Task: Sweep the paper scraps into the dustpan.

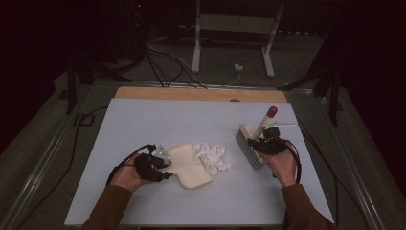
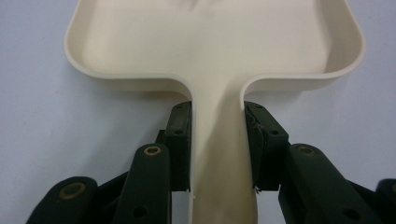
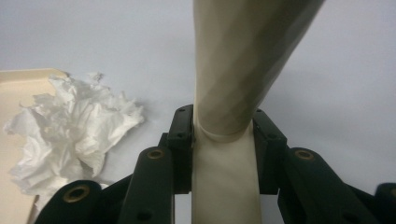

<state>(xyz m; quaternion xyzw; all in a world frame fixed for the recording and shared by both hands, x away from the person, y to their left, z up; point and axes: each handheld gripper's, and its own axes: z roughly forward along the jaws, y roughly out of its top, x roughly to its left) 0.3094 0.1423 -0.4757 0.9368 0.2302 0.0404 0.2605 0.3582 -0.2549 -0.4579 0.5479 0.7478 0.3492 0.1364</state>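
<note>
A cream dustpan (image 1: 190,165) lies flat on the pale table, its tray toward the middle. My left gripper (image 1: 160,168) is shut on the dustpan's handle (image 2: 219,154), pads pressing both sides. A crumpled white paper (image 1: 212,157) rests at the dustpan's open lip, seen as white paper (image 3: 70,135) beside the cream tray (image 3: 18,93) in the right gripper view. My right gripper (image 1: 264,143) is shut on the handle of a cream brush (image 1: 250,147) with grey bristles and a red-tipped handle; the brush handle (image 3: 233,93) stands between the jaws. The brush sits right of the paper.
The pale tabletop (image 1: 143,120) has a wooden strip (image 1: 201,93) along its far edge. Behind it, a white frame stand (image 1: 232,28) and cables (image 1: 163,62) lie on the dark floor. Black cables trail from both grippers.
</note>
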